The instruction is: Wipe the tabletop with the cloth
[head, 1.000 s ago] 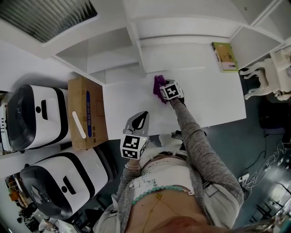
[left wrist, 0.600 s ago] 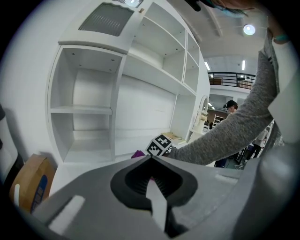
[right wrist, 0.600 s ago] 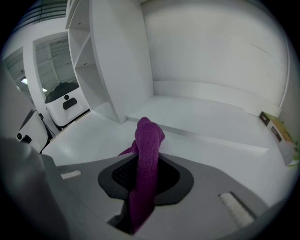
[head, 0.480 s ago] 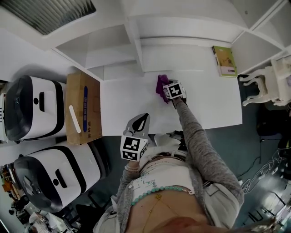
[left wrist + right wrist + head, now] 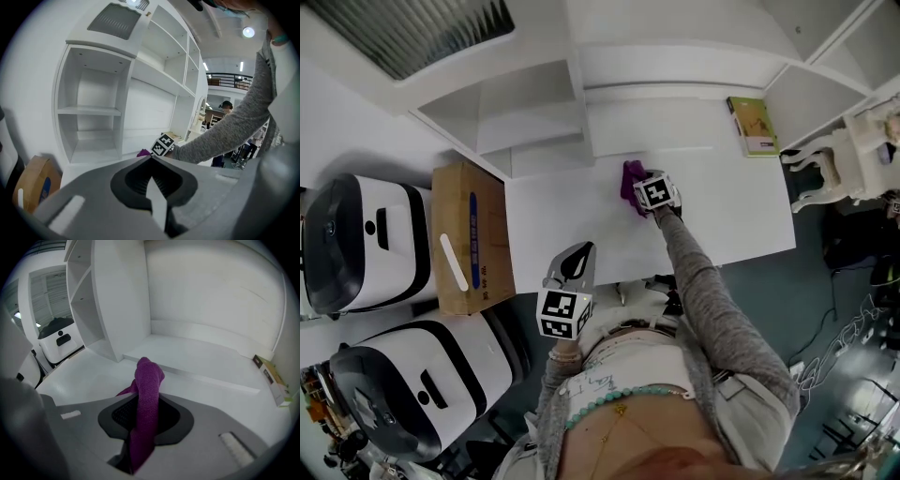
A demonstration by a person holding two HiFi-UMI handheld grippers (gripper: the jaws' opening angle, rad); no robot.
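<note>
White table (image 5: 722, 220) under white shelving (image 5: 534, 103). Purple cloth (image 5: 629, 176) sits bunched on the tabletop near the back edge, about mid-width, just in front of the shelf recess. Right gripper (image 5: 643, 189) pinches the cloth, jaws clamped on a fold that sticks up between them. Left gripper (image 5: 577, 253) is over the front edge toward the left corner, jaws pressed together with nothing in them, well apart from the cloth. Book (image 5: 753, 125) lies flat by the back right corner. Box (image 5: 469, 234) stands just beside the left edge, with white machines (image 5: 356, 244) beyond it.
</note>
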